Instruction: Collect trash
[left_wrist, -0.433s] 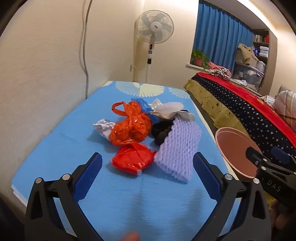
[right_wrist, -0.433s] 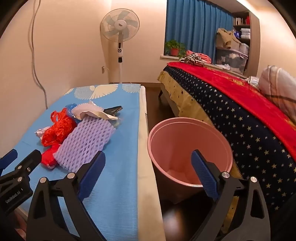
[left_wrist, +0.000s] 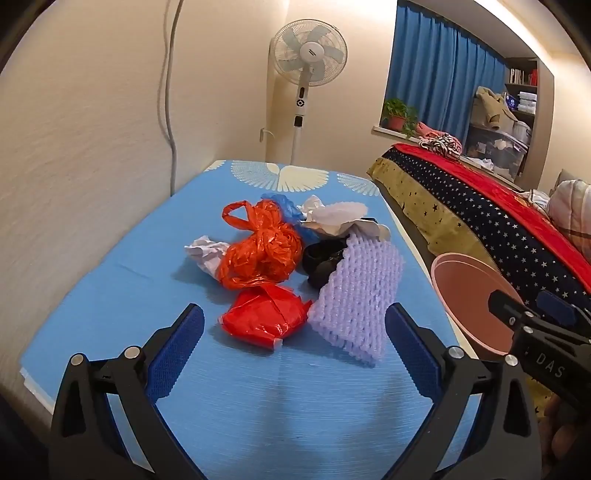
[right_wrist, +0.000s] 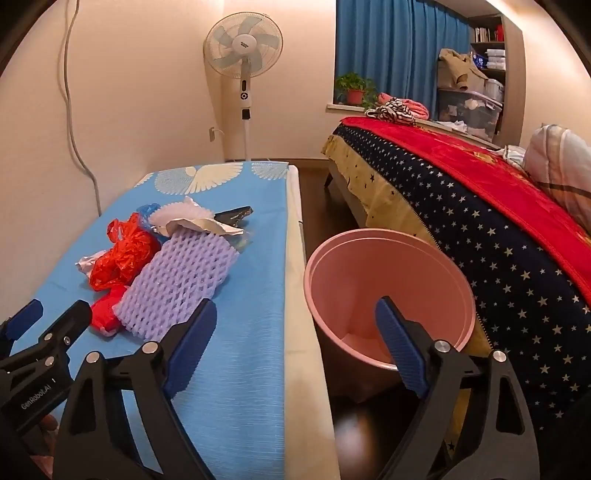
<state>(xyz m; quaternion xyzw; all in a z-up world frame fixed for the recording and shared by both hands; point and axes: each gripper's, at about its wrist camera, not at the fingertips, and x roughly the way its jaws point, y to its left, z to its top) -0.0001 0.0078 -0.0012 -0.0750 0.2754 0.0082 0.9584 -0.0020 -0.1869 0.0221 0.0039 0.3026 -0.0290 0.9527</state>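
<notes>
Trash heap mid-table, nothing collected yet; both grippers empty and spread wide.

Lavender foam fruit net and flat red plastic bag lie nearest the near edge of the blue-covered table; crumpled orange bag, white paper wad and a black item behind. All likely light, soft, crushable; film slippery, so pinch a bunched fold. Left gripper hovers before the heap, right gripper between table edge and pink bin on the floor.
</notes>
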